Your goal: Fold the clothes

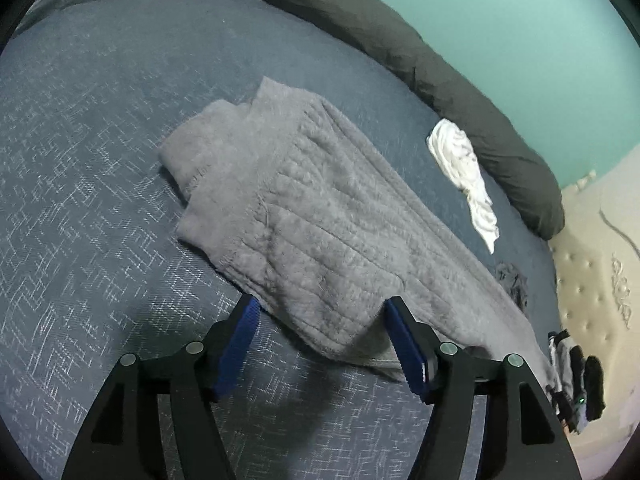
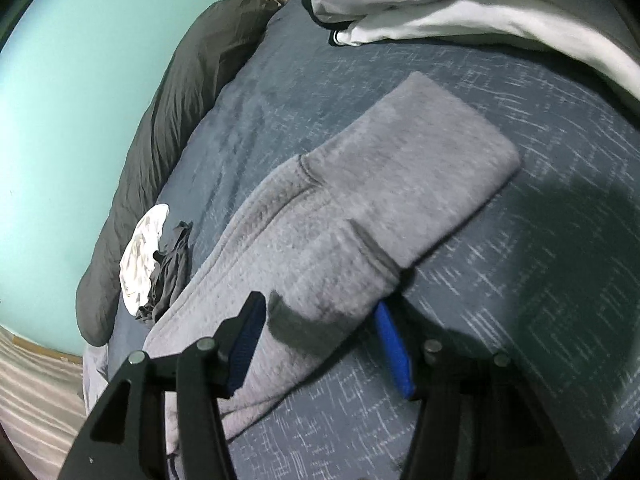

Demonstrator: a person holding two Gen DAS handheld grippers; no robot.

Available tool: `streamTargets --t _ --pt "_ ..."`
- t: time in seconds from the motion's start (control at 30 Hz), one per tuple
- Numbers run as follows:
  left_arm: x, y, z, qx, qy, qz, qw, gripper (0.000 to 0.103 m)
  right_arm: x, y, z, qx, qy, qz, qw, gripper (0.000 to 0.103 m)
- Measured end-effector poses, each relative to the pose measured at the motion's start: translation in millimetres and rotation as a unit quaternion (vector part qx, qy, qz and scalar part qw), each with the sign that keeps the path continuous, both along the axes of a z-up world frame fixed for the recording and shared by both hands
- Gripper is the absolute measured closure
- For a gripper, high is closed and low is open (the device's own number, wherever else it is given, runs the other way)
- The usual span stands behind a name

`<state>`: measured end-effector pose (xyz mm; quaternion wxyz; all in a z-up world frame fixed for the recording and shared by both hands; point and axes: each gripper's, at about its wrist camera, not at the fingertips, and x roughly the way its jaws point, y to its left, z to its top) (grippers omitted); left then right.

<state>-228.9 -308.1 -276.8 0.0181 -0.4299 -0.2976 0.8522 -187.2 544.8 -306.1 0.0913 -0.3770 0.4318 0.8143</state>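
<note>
A grey knit sweater lies partly folded on the blue bedspread, sleeves tucked under at its far left end. My left gripper is open, its blue pads either side of the sweater's near edge, just above the bed. In the right wrist view the same sweater shows a folded sleeve or collar end pointing up right. My right gripper is open, with the sweater's edge lying between its jaws; its right pad sits under the fabric's rim.
A white crumpled garment and a small dark cloth lie by a dark grey bolster along the teal wall. A white-and-black garment pile sits at the bed's far end. A cream tufted headboard stands at right.
</note>
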Motion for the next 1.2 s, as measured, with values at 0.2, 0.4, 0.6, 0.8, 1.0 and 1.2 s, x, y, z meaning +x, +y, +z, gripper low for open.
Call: streamTargets --t 0.2,0.4,0.6,0.8,1.0,1.2 --pt "16.5 -25.4 -1.6 0.032 0.009 0.04 0.9986 0.032 -1.4 -1.3 -2.6 0.002 -0.001 -0.006 1.0 0.046" --pt "4.1 -42.8 -16.7 0.062 0.002 0.067 0.9958 0.032 -1.1 -4.2 -1.8 0.007 -0.002 -0.004 1.0 0.046" --pt "-25.6 -44.7 -30.6 0.081 -0.008 0.08 0.9934 0.032 -2.3 -6.1 -1.2 0.01 -0.005 -0.001 1.0 0.046" --pt "-44.5 -47.9 -41.3 0.071 -0.009 0.095 0.9928 0.031 -6.5 -10.3 -1.9 0.019 -0.008 0.002 1.0 0.046" --pt "-41.4 -50.6 -41.9 0.062 -0.005 0.087 0.9943 0.047 -7.7 -11.4 -2.9 0.018 -0.009 0.002 1.0 0.046" --pt "-35.2 -58.5 -36.4 0.055 0.003 0.073 0.9958 0.074 -7.6 -13.9 -2.6 0.023 -0.009 0.001 1.0 0.046"
